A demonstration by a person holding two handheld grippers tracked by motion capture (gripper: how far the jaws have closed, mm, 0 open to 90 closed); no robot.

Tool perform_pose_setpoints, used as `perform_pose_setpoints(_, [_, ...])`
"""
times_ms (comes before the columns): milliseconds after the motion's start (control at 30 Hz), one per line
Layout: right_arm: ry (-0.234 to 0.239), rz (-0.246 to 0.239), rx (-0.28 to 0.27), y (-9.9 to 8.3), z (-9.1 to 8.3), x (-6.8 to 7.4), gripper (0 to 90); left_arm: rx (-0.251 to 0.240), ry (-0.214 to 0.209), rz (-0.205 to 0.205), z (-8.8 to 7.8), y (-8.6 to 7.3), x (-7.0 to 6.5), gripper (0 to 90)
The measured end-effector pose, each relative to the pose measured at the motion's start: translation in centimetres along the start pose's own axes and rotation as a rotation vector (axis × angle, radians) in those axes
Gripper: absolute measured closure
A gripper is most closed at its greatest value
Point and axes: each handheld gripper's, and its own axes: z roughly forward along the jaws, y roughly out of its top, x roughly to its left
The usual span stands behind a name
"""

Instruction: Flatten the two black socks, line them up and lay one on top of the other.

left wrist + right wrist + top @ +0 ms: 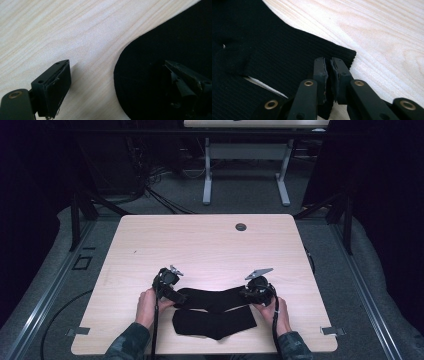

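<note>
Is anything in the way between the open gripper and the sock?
Nothing visible. The left gripper is open right at the upper sock's rounded end: one jaw is over bare table, the other over the black fabric. The right gripper is shut on that sock's other end.

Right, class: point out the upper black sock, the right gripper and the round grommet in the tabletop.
upper sock [210,298], high view, middle of its length.
right gripper [329,75], right gripper view, between the closed tips pinching the sock's cuff.
grommet [241,226], high view, its centre, near the table's far edge.
</note>
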Motion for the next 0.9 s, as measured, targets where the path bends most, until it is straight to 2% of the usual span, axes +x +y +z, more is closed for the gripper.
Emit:
perform_pose_setpoints(167, [0.005, -0.008, 0.010, 0.2, 0.0, 0.0, 79.5, -0.014, 0.006, 0.008, -0.1, 0.1, -0.1, 9.4])
perform_pose_setpoints(233, [0.011, -0.018, 0.000, 0.3, -0.1, 0.0, 70.5, -0.048, 0.010, 0.001, -0.7, 0.2, -0.1, 6.2])
perform_pose_setpoints(267, [0.024, -0.009, -0.021, 0.3, -0.3, 0.1, 70.4, -0.064, 0.016, 0.000, -1.0, 0.2, -0.2, 5.7])
perform_pose_setpoints(367, [0.012, -0.003, -0.073, 0.5, -1.1, 0.1, 63.5, -0.092, 0.010, -0.001, -1.9, 0.1, -0.4, 5.4])
perform_pose_setpoints(400, [0.003, -0.017, -0.067, 0.7, -1.4, 0.1, 61.8, -0.104, 0.017, 0.001, -2.3, 0.1, -0.4, 5.3])
perform_pose_setpoints(433, [-0.006, -0.004, -0.081, 0.8, -1.6, 0.2, 58.0, -0.116, 0.018, -0.002, -2.7, 0.0, -0.3, 5.0])
perform_pose_setpoints(533, [-0.020, -0.016, -0.094, 1.0, -2.5, 0.3, 45.1, -0.148, 0.025, -0.019, -3.8, -0.2, -0.1, 2.8])
perform_pose_setpoints(567, [-0.024, -0.019, -0.108, 1.0, -2.9, 0.3, 39.2, -0.159, 0.028, -0.026, -4.2, -0.4, 0.0, 2.6])
perform_pose_setpoints(600, [-0.030, -0.026, -0.113, 1.0, -3.6, 0.2, 28.8, -0.172, 0.033, -0.029, -4.8, -0.7, 0.1, 1.4])
perform_pose_setpoints(667, [-0.038, -0.028, -0.123, 0.9, -3.9, 0.2, 28.5, -0.178, 0.044, -0.029, -5.2, -1.1, 0.2, 1.1])
perform_pose_setpoints(733, [-0.044, -0.026, -0.148, 0.6, -4.7, 0.0, 19.0, -0.186, 0.053, -0.035, -5.9, -1.9, 0.3, 0.2])
perform_pose_setpoints(867, [-0.060, -0.020, -0.164, -0.3, -6.2, -0.4, 13.8, -0.207, 0.069, -0.056, -7.0, -3.6, 0.7, 0.0])
perform_pose_setpoints(900, [-0.071, -0.013, -0.185, -0.8, -6.8, -0.7, 9.4, -0.212, 0.072, -0.066, -7.2, -4.2, 0.9, 0.0])
